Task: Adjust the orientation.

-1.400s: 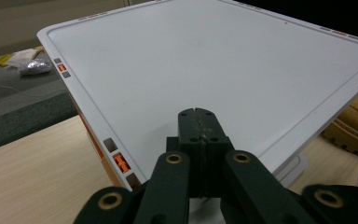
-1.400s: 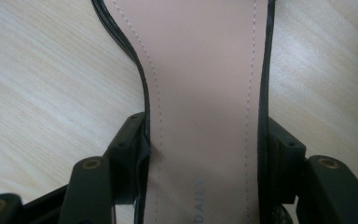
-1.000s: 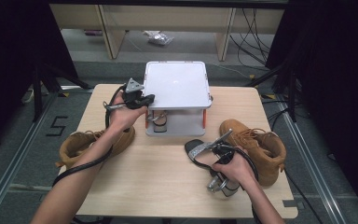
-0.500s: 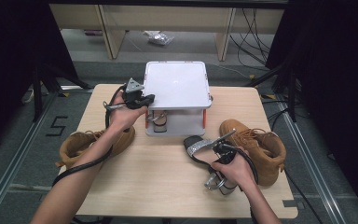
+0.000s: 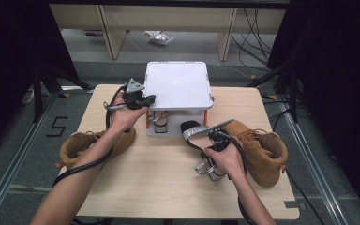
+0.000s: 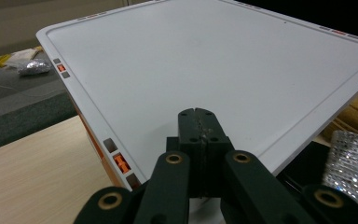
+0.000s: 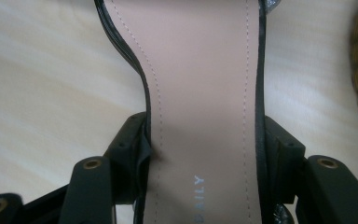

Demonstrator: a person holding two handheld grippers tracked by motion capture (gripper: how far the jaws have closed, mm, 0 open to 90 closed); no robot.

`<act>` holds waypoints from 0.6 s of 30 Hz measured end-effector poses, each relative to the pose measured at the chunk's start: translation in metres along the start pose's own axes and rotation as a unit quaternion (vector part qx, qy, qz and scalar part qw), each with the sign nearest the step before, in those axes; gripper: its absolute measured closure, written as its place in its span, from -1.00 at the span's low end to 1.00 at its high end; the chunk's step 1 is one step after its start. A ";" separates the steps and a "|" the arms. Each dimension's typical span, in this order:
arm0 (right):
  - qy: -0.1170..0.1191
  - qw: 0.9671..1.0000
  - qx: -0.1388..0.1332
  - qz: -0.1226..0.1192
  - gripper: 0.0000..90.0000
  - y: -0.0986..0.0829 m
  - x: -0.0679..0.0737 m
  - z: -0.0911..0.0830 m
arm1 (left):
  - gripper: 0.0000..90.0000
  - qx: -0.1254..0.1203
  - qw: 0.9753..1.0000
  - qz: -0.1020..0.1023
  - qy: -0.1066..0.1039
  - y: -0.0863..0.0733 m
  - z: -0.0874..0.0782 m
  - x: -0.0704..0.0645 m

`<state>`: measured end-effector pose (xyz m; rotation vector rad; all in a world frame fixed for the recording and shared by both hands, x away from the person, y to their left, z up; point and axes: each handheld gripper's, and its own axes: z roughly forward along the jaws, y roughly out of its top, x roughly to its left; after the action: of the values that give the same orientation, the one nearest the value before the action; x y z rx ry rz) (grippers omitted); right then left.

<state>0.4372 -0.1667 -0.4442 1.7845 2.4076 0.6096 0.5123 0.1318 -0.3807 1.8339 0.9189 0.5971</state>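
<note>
Status: shoe-sorting onto the small white rack point(image 5: 177, 86) at the bench's far-middle edge, judging by what's in hand.

Right gripper point(image 5: 210, 136) is clamped across the waist of a black high-heeled sandal point(image 5: 193, 132); the right gripper view has both jaws pressed against the sides of its pink insole point(image 7: 200, 88). Sandal is held just off the bench point(image 5: 159, 187), near the middle, just in front of the rack's right half, toe toward the rack.

Left gripper point(image 5: 143, 99) has jaws fully together on nothing, parked at the rack's left edge over the white top shelf point(image 6: 205, 60).

Done so far, as I read it: one sandal point(image 5: 159, 119) seems to sit on the rack's lower level, partly hidden. Top shelf is bare.

Left: place the held sandal, likely beside its mate. Two tan boots untouched: one point(image 5: 86, 143) at the bench's left edge, one point(image 5: 260, 147) at the right edge. I'd call it under halfway.
</note>
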 end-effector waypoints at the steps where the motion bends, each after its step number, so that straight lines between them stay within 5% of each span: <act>1: -0.002 1.000 -0.002 0.003 -0.04 0.004 0.001 0.001 | 0.99 0.000 1.000 0.000 0.000 0.000 0.000 0.000; 10: -0.010 1.000 -0.012 0.002 -0.04 0.030 0.009 0.018 | 0.99 -0.001 1.000 -0.003 -0.001 0.000 0.000 0.000; 18: -0.021 0.999 -0.008 0.045 -0.04 0.040 0.013 0.029 | 0.99 -0.001 1.000 -0.001 -0.002 0.000 0.000 0.001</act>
<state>0.4777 -0.1370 -0.4537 1.8880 2.3003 0.5909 0.5126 0.1323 -0.3809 1.8321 0.9177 0.5933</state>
